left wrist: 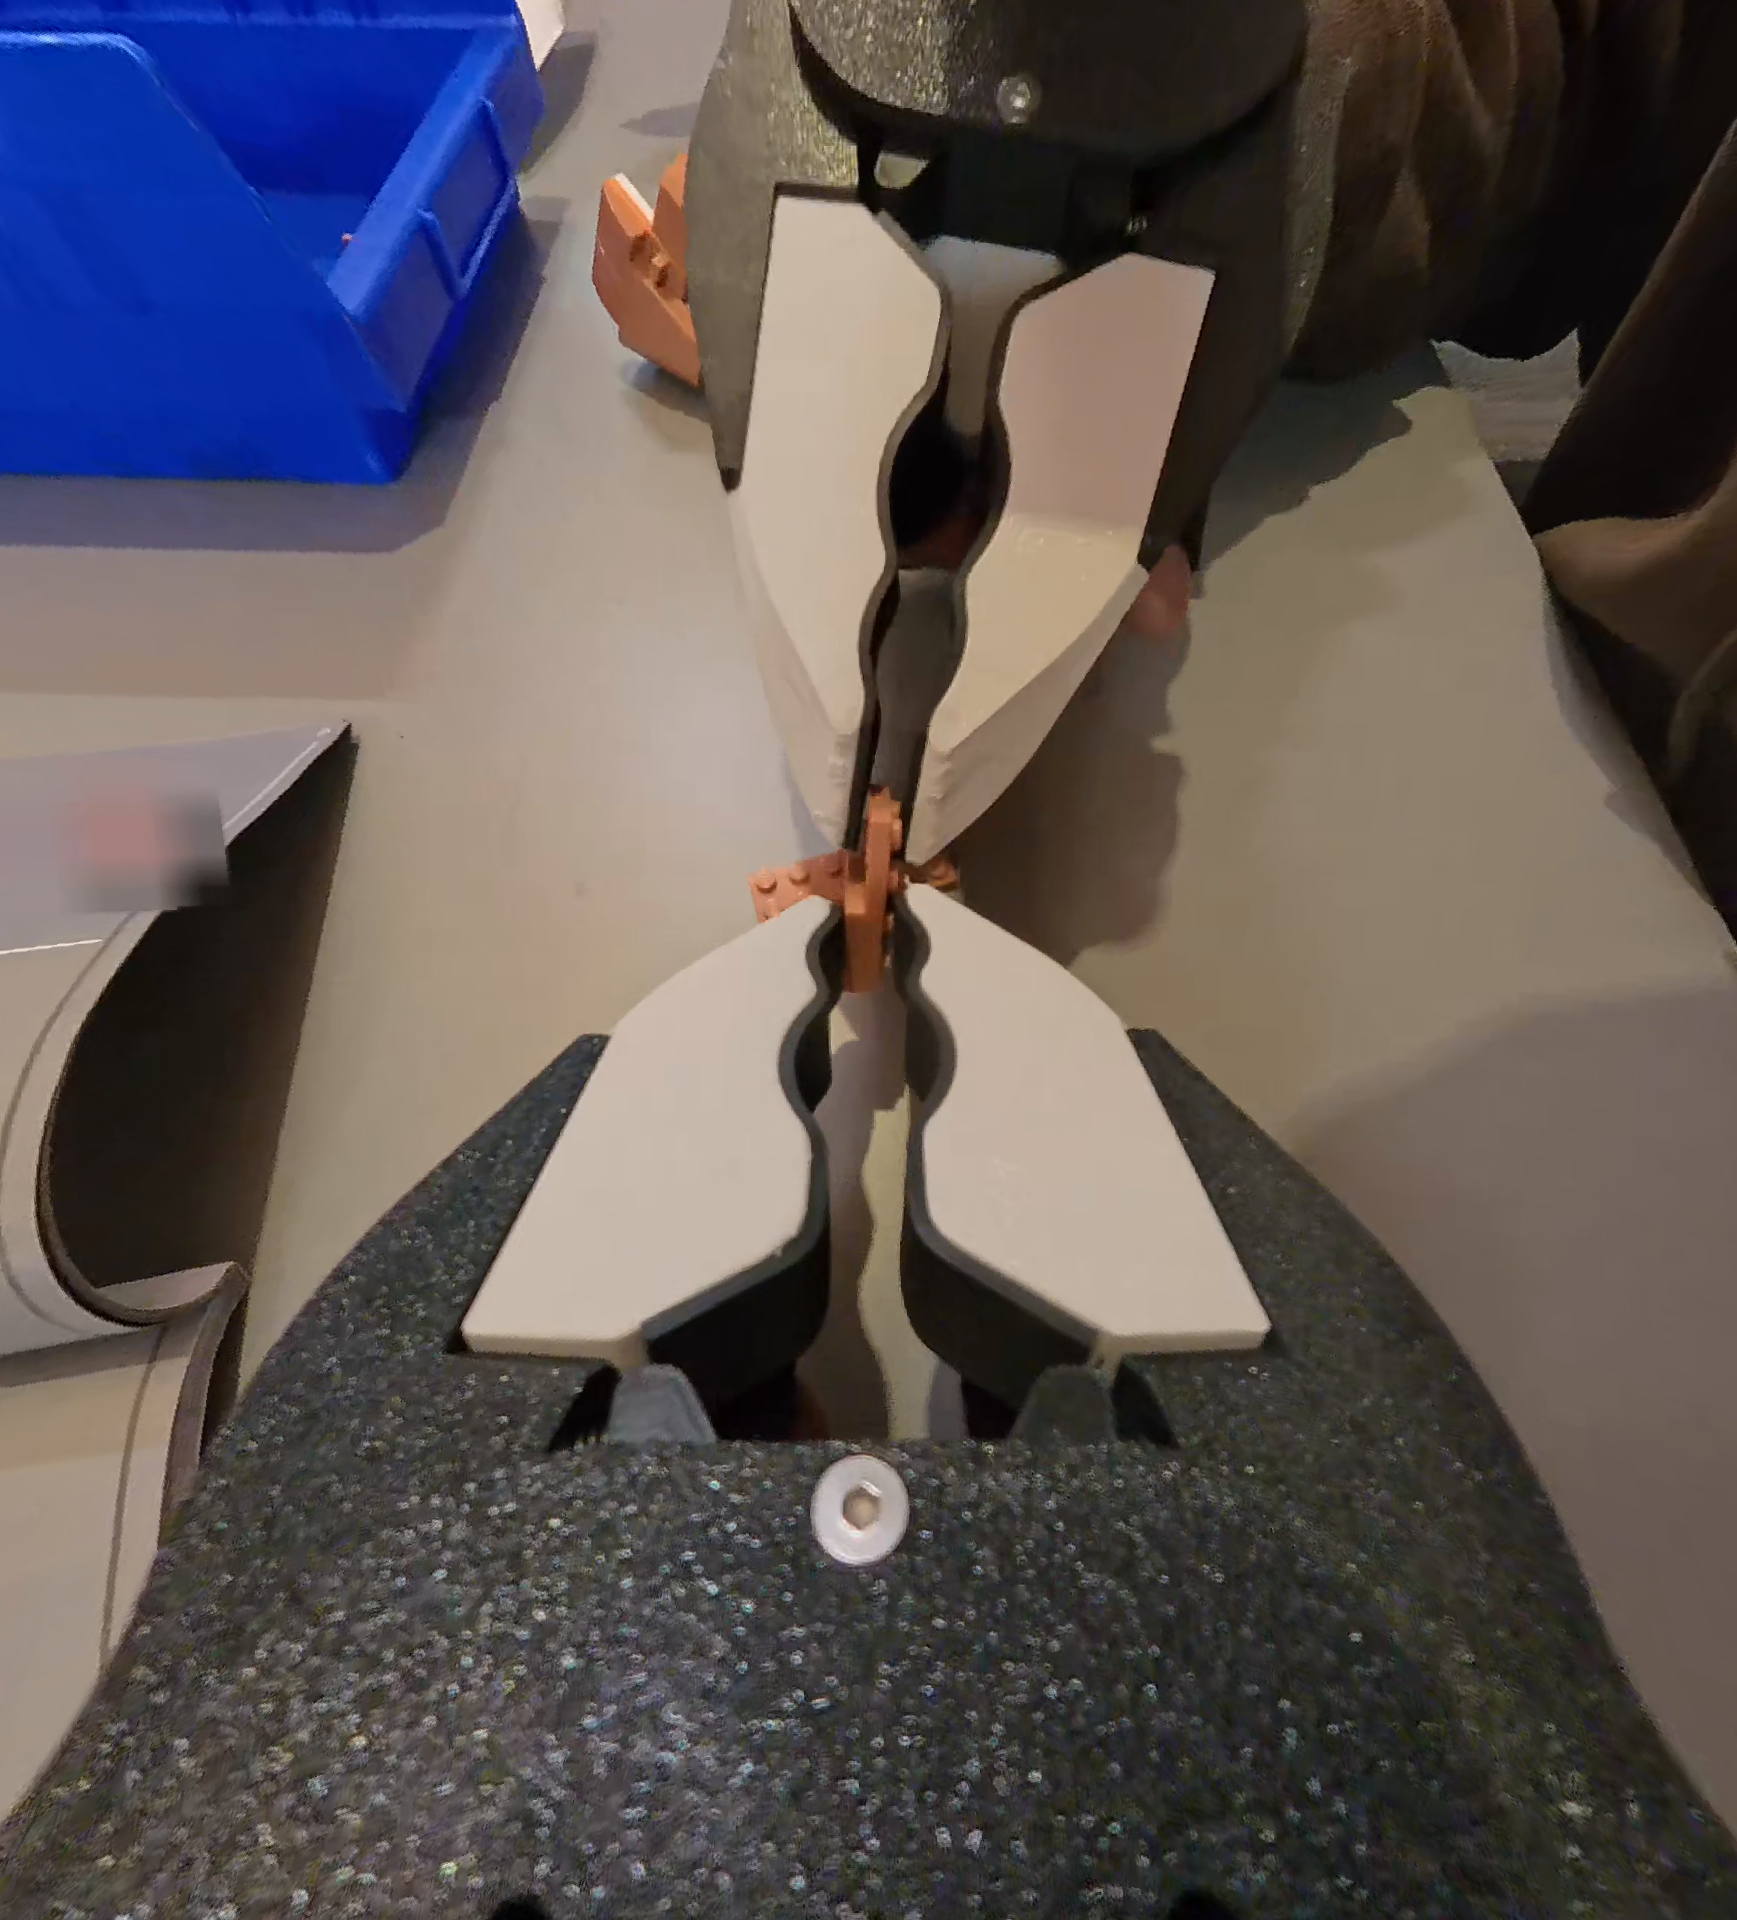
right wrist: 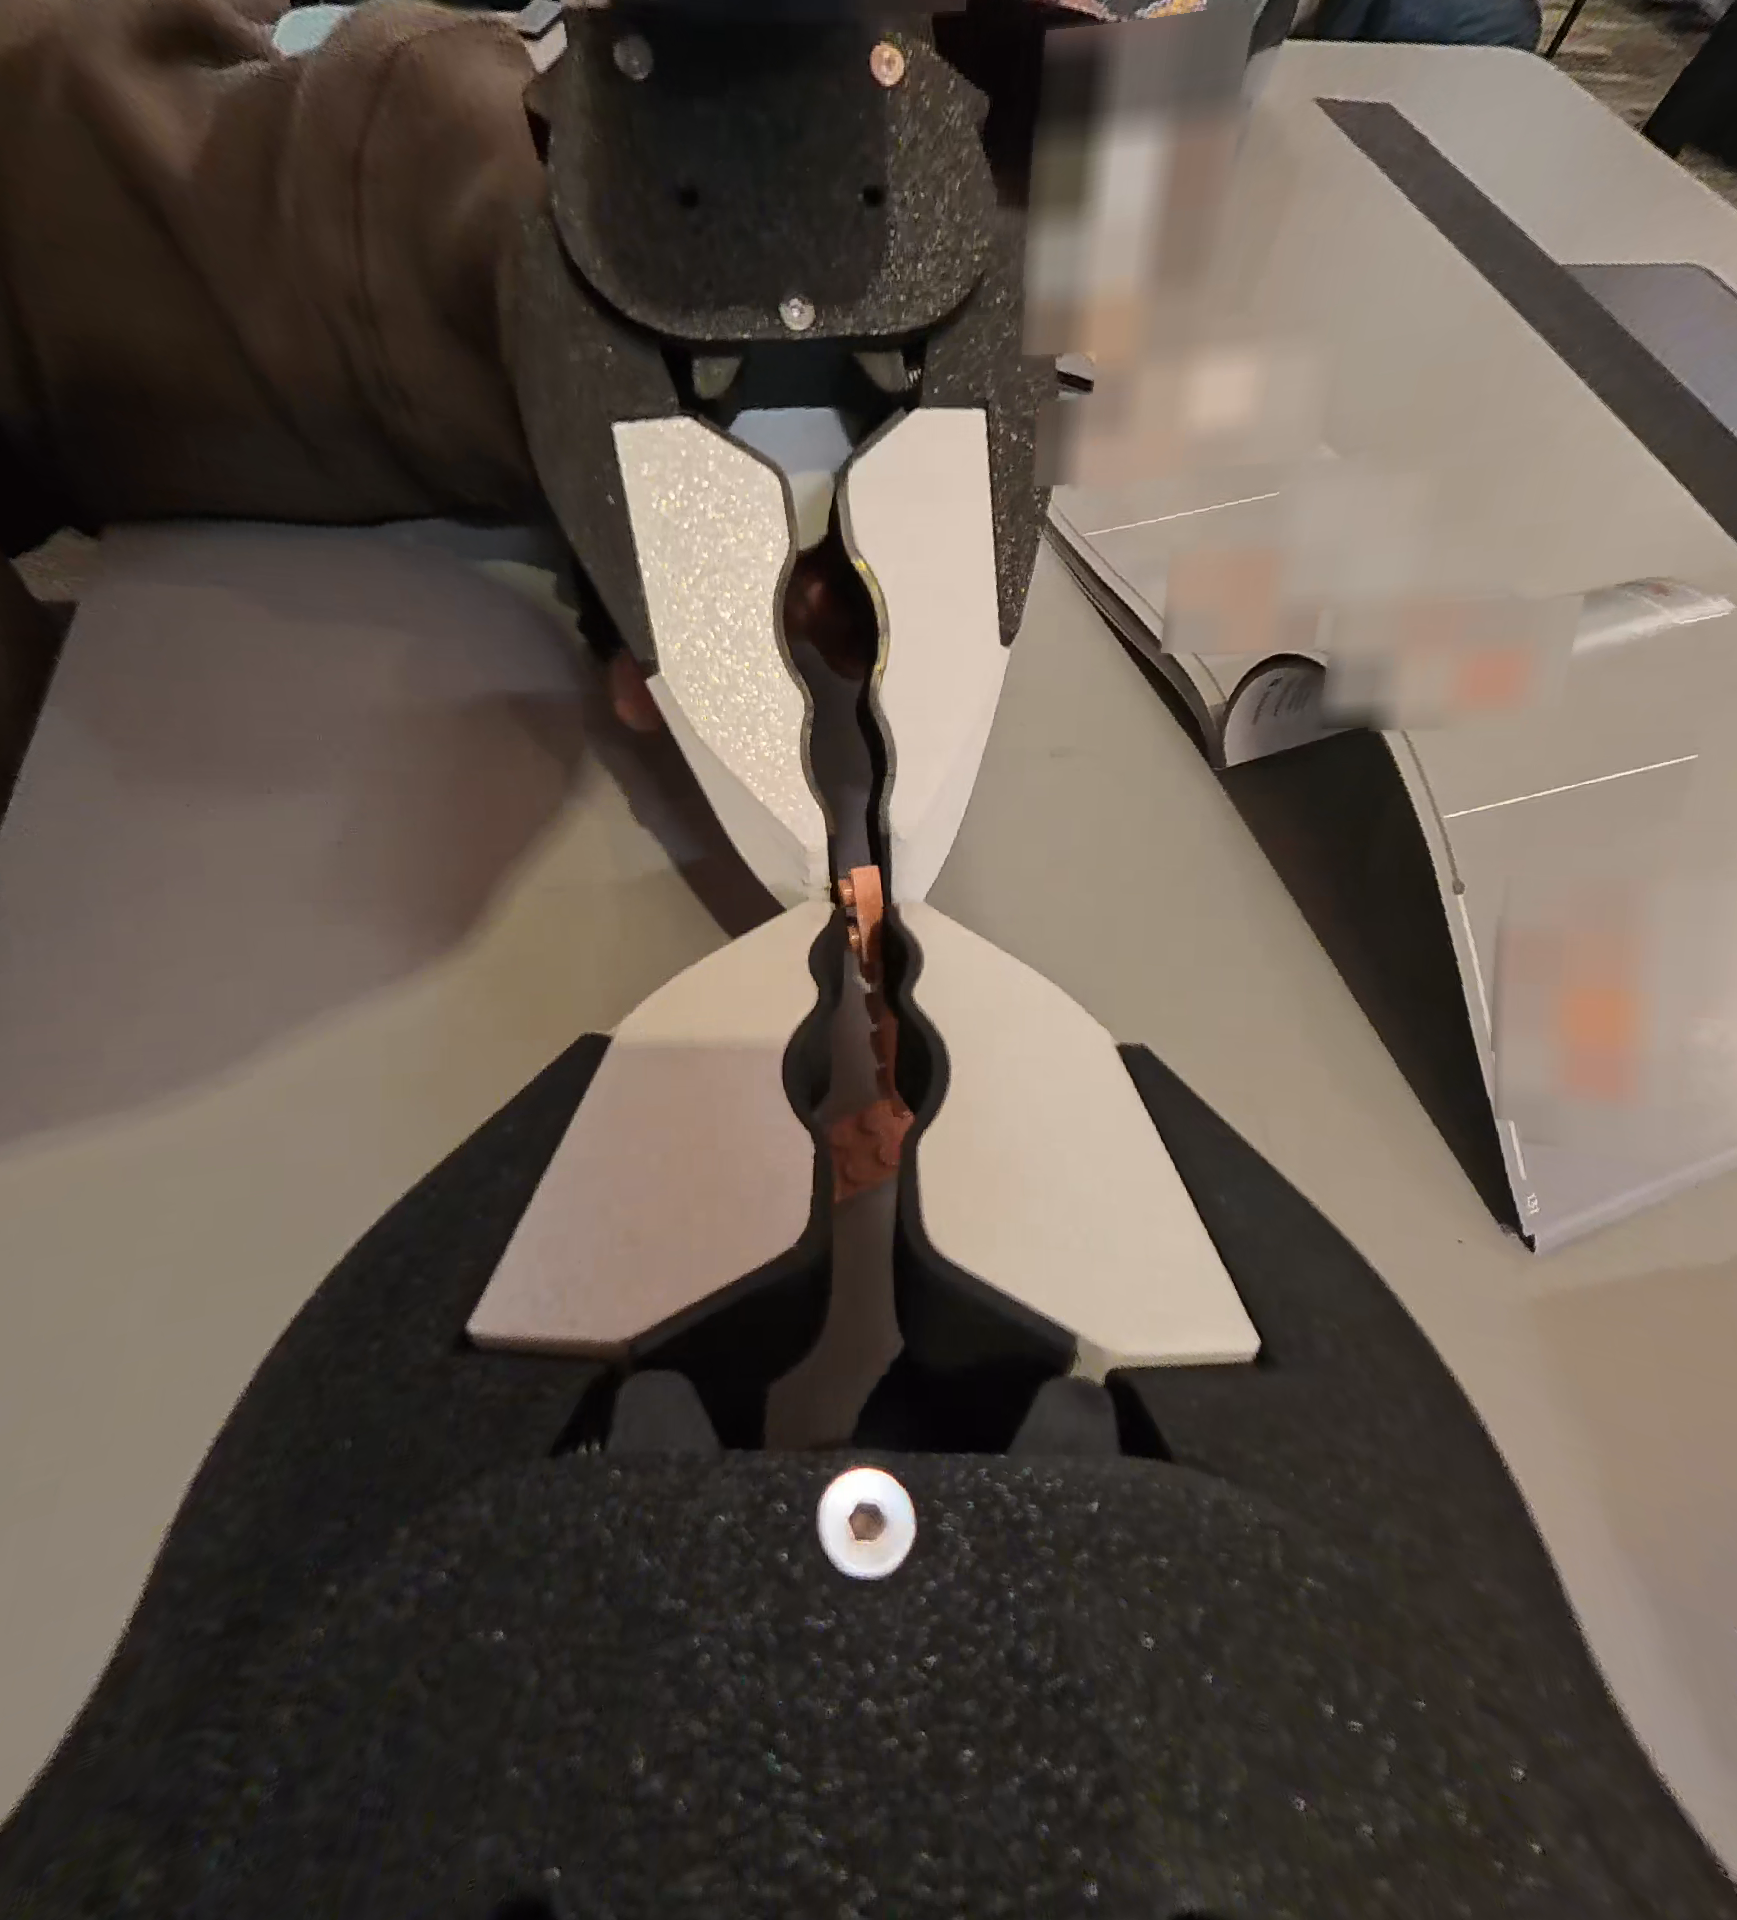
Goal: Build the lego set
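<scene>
A small orange-brown lego assembly [left wrist: 864, 930] hangs above the grey table, pinched between both grippers, which meet tip to tip. My left gripper [left wrist: 869, 940] is shut on its upright plate. A studded flat plate [left wrist: 791, 883] sticks out sideways from it. My right gripper [left wrist: 885, 821] comes in from the far side and is shut on the top of the same assembly. In the right wrist view my right gripper [right wrist: 864, 930] grips the orange piece [right wrist: 862, 914], with the left gripper [right wrist: 856, 878] opposite. A studded brown plate [right wrist: 869, 1153] shows through the gap between the fingers.
A blue bin [left wrist: 168, 260] stands at the far left. A larger orange-brown lego build [left wrist: 646, 281] sits on the table, partly hidden behind the right gripper. An open instruction booklet [left wrist: 116, 1039] lies on the left; it also shows in the right wrist view [right wrist: 1570, 883]. A person's dark sleeve [right wrist: 220, 260] is close. Left and right tips are no more than a few centimetres apart.
</scene>
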`<state>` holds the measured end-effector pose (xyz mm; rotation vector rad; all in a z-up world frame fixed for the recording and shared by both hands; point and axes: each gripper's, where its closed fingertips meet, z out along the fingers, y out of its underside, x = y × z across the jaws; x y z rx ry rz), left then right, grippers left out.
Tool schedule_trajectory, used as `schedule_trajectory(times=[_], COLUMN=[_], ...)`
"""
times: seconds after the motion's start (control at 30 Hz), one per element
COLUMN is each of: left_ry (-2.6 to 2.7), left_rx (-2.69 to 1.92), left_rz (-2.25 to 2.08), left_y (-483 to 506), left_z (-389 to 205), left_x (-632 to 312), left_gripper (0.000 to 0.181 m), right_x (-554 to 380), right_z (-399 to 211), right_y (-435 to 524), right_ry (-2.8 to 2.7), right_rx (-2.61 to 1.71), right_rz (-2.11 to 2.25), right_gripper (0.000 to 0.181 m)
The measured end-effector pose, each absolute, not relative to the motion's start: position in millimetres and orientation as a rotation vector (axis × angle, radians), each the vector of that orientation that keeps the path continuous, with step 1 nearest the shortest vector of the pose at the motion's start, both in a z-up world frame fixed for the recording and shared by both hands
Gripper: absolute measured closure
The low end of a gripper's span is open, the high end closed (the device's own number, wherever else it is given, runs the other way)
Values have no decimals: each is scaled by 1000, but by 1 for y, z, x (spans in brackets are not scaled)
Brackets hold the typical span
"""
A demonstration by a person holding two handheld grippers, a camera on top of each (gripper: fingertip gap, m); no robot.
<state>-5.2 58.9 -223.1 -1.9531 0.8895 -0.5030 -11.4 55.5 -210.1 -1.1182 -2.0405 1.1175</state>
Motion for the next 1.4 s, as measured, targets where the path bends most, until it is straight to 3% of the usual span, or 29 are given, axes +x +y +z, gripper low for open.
schedule_trajectory(times=[0.23,0.5,0.73,1.4], left_ry=[905,976,1026,1005], left_rx=[-1881,-1772,-1778,-1741], left_rz=[-468,-456,-421,-428], left_y=[60,55,54,57], left_z=[-214,-206,-214,-212], left_x=[-8,0,4,10], left_gripper=[173,173,161,172], right_x=[-4,-2,0,0], right_z=[-228,-219,-222,-222], right_y=[69,62,58,58], right_ry=[-2124,-2111,-2143,-2142], right_rx=[-1146,-1085,-1005,-992], right_rz=[984,1069,987,958], right_gripper=[153,175,176,176])
